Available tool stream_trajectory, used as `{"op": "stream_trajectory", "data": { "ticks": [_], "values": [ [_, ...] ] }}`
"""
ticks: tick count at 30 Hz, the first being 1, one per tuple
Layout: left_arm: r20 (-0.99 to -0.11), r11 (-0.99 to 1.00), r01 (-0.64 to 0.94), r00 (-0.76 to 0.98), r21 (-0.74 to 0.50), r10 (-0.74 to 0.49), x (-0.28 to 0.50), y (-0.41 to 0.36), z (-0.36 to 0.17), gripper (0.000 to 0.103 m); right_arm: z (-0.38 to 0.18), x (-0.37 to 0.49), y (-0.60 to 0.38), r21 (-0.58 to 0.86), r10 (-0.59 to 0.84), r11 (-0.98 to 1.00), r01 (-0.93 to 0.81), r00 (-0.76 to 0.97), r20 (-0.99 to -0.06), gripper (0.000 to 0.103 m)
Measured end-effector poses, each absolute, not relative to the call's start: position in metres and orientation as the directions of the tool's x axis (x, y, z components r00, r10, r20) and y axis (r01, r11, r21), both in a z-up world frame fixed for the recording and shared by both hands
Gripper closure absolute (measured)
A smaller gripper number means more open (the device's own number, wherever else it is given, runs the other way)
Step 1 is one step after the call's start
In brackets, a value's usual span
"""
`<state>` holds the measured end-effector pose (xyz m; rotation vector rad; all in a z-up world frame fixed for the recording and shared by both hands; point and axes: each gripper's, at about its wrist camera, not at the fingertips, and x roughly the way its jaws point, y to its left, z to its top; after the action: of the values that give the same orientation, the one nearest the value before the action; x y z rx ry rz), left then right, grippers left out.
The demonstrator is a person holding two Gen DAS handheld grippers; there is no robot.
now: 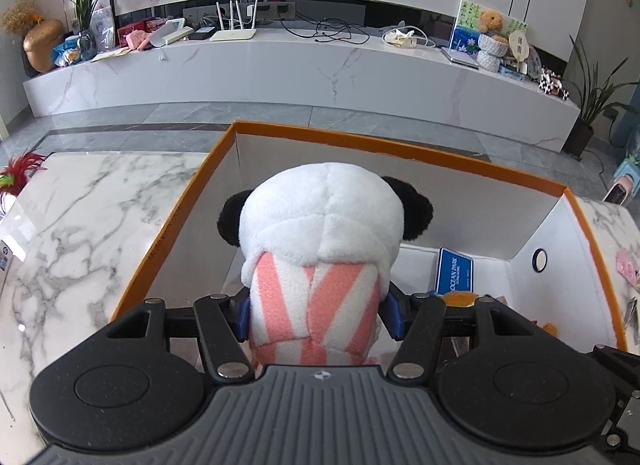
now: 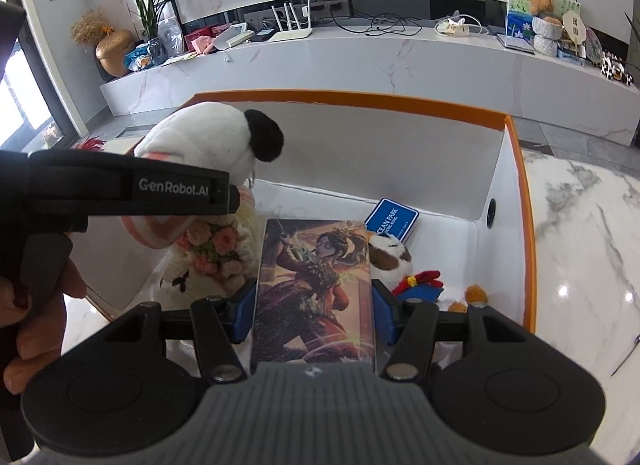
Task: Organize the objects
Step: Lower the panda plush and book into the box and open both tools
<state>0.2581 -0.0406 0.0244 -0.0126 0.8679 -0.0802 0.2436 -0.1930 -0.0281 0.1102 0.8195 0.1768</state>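
Observation:
My left gripper [image 1: 318,315] is shut on a panda plush [image 1: 324,241] in a pink-and-white striped robe, holding it upright over the orange-rimmed white box [image 1: 400,151]. The panda also shows in the right wrist view [image 2: 208,141], with the left gripper's body across it. My right gripper [image 2: 314,311] is shut on a flat illustrated box [image 2: 316,285] showing a painted figure, held over the box interior [image 2: 496,169]. Inside lie a blue Ocean Park card pack [image 2: 394,219], a brown-and-white plush [image 2: 390,255], a cream knitted doll with flowers [image 2: 212,257] and small toys [image 2: 424,285].
The box sits on a white marble table [image 1: 80,233]. A red feather toy [image 1: 20,173] lies at the table's far left. Small items lie right of the box [image 1: 626,269]. Behind stands a long marble TV shelf [image 1: 280,65] with clutter.

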Motion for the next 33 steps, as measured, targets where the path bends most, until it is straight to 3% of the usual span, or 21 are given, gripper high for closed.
{"op": "stream_trajectory", "data": {
  "ticks": [21,24,33],
  "values": [
    [-0.766,0.996,0.084,0.638,-0.032,-0.079,0.256,-0.047,0.021,0.036,-0.033,0.245,-0.197,0.184,0.202,0.978,-0.099,0.667,-0.717,0.041],
    [-0.762,0.996,0.087,0.642,-0.033,-0.081,0.255,-0.048,0.022,0.035,-0.029,0.243,-0.194,0.171,0.202,0.979,-0.113,0.686,-0.699,0.032],
    [-0.754,0.996,0.086,0.652,-0.032,-0.080,0.254,-0.047,0.024,0.034,-0.023,0.243,-0.189,0.147,0.193,0.981,-0.126,0.712,-0.676,0.027]
  ]
}}
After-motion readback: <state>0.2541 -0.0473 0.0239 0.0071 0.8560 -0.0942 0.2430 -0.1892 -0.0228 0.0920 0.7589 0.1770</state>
